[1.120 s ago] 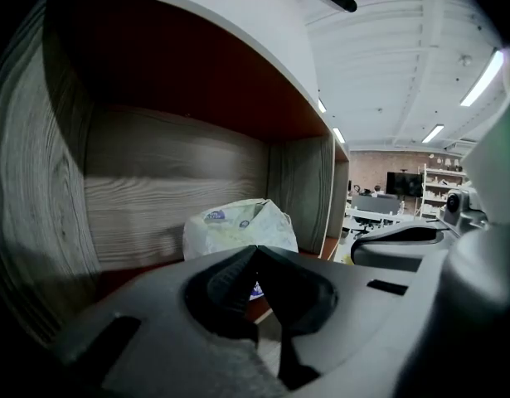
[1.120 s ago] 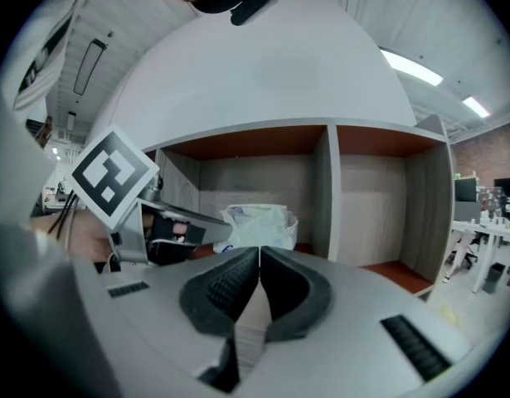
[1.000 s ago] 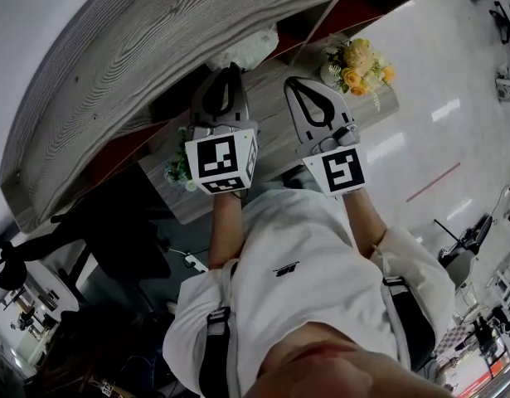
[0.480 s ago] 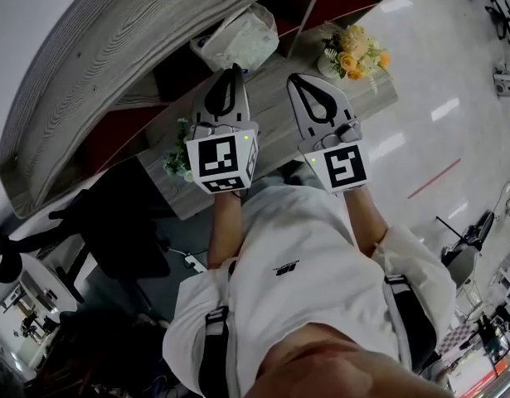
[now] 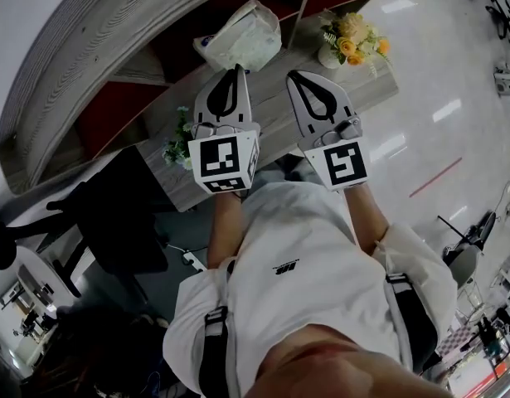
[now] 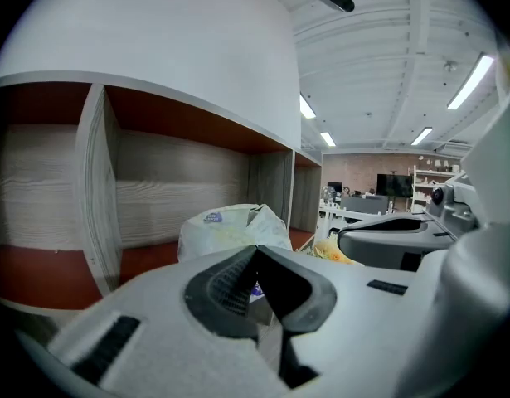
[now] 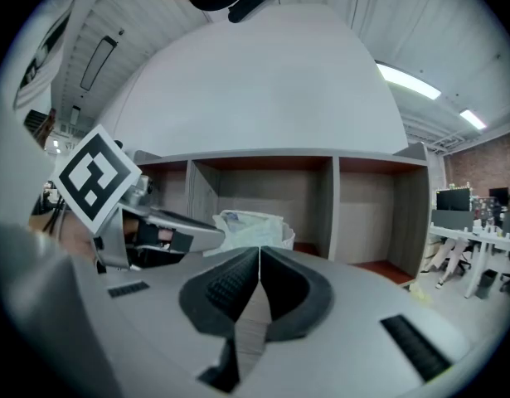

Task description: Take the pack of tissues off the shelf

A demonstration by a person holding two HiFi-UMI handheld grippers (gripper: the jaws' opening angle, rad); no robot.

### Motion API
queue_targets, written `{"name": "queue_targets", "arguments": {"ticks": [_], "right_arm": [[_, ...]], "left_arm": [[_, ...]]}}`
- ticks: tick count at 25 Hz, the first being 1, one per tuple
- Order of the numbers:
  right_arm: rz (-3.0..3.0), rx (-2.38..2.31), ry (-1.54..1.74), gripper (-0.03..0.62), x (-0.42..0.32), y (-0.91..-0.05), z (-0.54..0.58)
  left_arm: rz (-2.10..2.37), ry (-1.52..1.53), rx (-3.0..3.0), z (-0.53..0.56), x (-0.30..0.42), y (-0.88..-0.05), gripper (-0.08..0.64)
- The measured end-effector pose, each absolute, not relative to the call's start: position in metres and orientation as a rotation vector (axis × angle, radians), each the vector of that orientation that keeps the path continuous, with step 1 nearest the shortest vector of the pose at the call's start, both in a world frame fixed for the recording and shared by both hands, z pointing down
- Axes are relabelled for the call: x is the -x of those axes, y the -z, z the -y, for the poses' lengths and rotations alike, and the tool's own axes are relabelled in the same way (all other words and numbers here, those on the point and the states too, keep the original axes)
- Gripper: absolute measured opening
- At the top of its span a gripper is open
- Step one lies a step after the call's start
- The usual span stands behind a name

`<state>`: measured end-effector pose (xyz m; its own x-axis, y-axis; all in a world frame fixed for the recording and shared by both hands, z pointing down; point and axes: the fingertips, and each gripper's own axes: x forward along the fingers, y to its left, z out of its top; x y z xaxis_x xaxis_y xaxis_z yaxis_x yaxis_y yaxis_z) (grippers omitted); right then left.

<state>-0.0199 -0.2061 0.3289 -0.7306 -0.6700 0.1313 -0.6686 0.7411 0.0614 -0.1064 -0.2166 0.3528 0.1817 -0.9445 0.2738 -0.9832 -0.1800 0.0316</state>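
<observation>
Head view: left gripper (image 5: 235,71), right gripper (image 5: 294,78) side by side; jaws together, empty; aimed toward tissue pack (image 5: 240,36)

The head view looks steeply down; both gripper views face the same shelf (image 7: 332,201).

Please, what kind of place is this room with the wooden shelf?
Probably an open office or lab workspace: desks with monitors stand in the background, long strip lights run across the ceiling, and the wooden shelf is a cubby unit.
</observation>
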Motion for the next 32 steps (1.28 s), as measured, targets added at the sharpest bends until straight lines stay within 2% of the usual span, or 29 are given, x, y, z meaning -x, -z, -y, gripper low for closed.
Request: {"name": "queue_targets", "arguments": {"ticks": [13,32], "right_arm": [[2.788,-1.091,0.022,0.028,0.0,-0.334,0.164],[2.691,-1.115,-0.087,0.027,-0.031,-0.381,0.133]], "left_arm": [[1.84,-0.3,-2.265,0.17,0.086,-0.364,0.028],[1.684,-0.314,-2.262,0.136,0.056,-0.426,0.028]]}}
